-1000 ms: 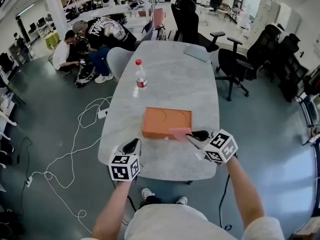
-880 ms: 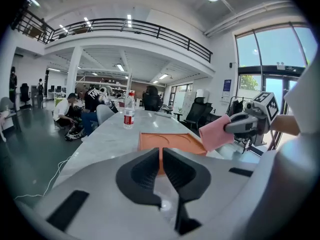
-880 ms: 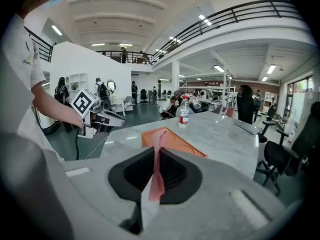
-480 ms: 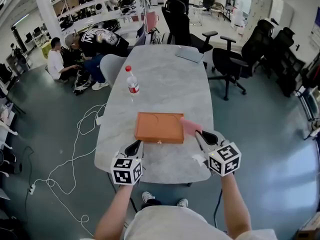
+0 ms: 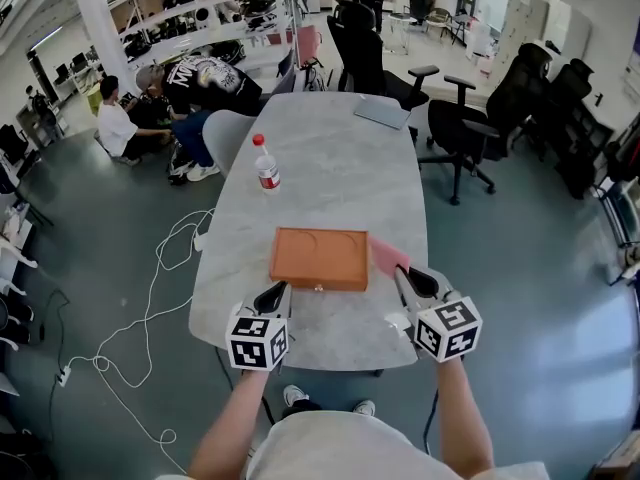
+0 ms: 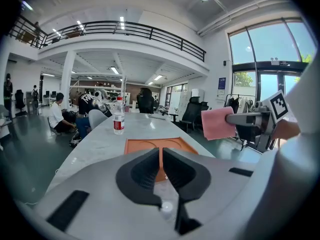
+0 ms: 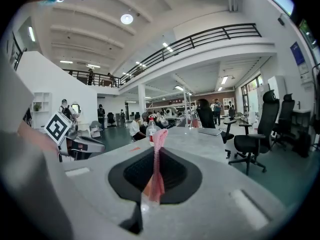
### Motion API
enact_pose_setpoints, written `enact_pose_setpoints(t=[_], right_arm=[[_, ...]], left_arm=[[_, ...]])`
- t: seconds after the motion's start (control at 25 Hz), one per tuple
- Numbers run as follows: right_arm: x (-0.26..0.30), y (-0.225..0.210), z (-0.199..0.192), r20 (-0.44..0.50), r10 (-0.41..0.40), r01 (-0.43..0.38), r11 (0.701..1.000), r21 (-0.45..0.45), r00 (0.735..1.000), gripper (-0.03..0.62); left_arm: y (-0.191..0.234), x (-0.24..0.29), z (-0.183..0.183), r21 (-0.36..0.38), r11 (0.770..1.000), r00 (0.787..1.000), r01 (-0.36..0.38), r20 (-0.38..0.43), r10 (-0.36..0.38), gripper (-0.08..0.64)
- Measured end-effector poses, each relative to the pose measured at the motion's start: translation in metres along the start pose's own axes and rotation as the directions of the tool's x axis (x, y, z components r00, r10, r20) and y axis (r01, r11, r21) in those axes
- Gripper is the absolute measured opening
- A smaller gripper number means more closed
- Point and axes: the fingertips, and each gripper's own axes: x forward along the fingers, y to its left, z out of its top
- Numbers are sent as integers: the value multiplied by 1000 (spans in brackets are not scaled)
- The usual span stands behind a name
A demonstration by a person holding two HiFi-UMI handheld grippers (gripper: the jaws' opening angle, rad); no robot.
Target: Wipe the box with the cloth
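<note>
Pinching thin pink cloth (image 5: 388, 257), rt tongs (image 5: 402, 272) beside flat orange box (image 5: 320, 258)

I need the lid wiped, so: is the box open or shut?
Shut. The box shows only its flat orange top, no gap or interior visible.

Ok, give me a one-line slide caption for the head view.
Right gripper holds a pink cloth just right of the orange box on the grey table; left gripper is shut, empty.
</note>
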Motion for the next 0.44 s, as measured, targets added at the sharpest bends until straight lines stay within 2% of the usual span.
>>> enact_pose_setpoints(t=[0.44], right_arm=[[9, 6, 0, 5, 0, 0, 1000, 1, 1000, 15]], left_arm=[[9, 2, -2, 3, 1000, 1000, 8, -5, -8, 26]])
